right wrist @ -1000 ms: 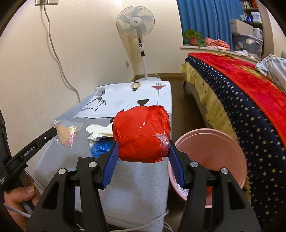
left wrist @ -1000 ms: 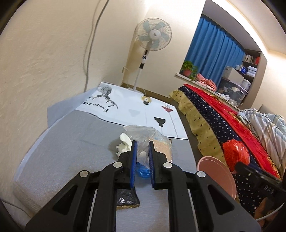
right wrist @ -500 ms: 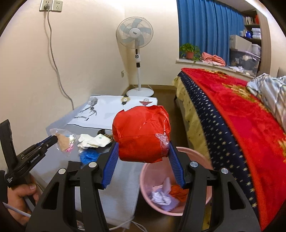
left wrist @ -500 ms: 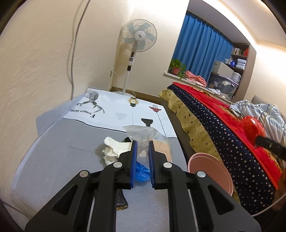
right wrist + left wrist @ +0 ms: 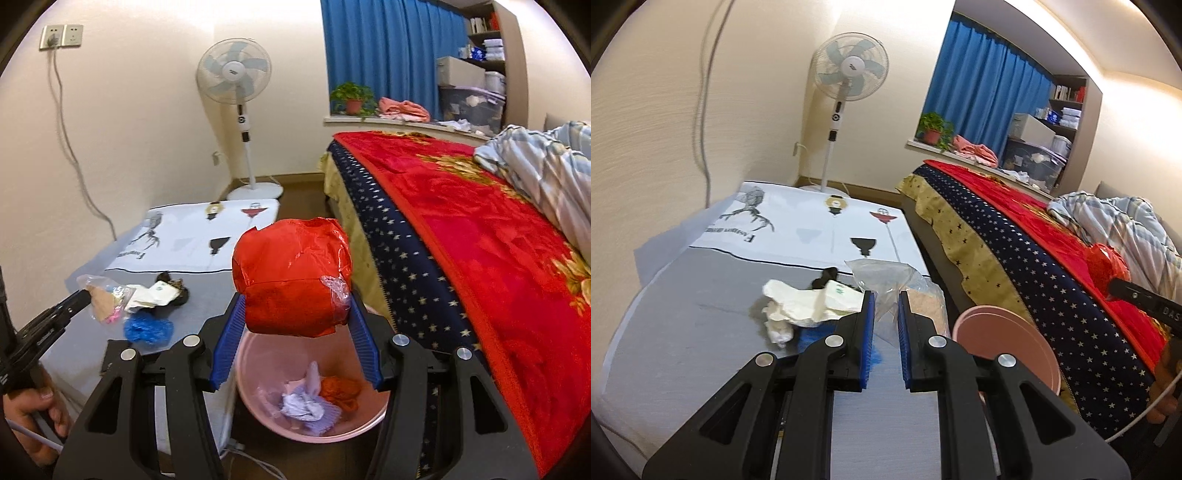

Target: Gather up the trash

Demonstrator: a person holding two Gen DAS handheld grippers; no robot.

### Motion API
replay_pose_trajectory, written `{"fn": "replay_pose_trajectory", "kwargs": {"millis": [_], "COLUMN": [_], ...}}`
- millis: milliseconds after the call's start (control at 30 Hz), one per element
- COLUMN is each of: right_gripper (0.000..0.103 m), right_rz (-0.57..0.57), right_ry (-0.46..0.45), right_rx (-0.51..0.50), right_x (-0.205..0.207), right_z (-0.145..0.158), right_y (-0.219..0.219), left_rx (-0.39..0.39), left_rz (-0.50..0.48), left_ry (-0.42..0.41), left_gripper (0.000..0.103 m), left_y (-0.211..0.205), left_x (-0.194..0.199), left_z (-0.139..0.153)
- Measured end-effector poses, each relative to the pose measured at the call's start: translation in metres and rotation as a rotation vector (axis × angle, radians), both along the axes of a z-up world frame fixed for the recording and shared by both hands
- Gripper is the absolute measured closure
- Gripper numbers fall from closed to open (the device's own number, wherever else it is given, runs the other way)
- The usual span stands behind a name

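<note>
My right gripper is shut on a crumpled red plastic bag and holds it above the pink bin, which has paper and orange scraps inside. My left gripper is shut on a clear plastic bag with tan contents, held over the grey table. In the right wrist view the left gripper shows at the left with that clear bag. On the table lie white crumpled paper, a blue wad and a dark scrap.
The pink bin stands on the floor between the table and a bed with a red and navy star blanket. A standing fan is at the far wall. A printed white sheet covers the table's far end.
My right gripper carried the red bag rightward off the table until it hung over the pink bin. My left gripper drifted sideways with the clear bag still in its grip.
</note>
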State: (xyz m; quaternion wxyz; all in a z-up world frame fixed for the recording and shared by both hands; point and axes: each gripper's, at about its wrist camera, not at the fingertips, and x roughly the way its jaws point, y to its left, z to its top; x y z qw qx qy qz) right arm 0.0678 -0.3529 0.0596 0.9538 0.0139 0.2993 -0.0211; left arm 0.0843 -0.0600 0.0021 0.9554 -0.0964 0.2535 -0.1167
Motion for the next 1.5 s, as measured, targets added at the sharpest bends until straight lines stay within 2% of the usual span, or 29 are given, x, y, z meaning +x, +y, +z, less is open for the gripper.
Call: {"fn": "replay_pose_trajectory", "kwargs": {"millis": [133,733,1500], "right_gripper": [0.047,0.047,0.047], "right_rz": [-0.027,-0.097,-0.130], "right_ry": [0.013,0.057,0.088], "right_rx": [0.030,0.043,0.043], "right_x": [0.005,0.016,0.023], "right_z": [-0.005,-0.017,-0.027], "right_y": [-0.009,-0.031,-0.039], "left_rx": [-0.006,0.011,0.012], "left_rz": [-0.026,-0.139,-0.253], "left_ry": [0.001,0.012,0.057], "left_gripper": [0.090,0.090,0.090], "left_y": [-0.014,-0.077,-0.121], "left_x": [0.004,0.022,0.035], "left_z": [-0.001,-0.016,-0.038]}}
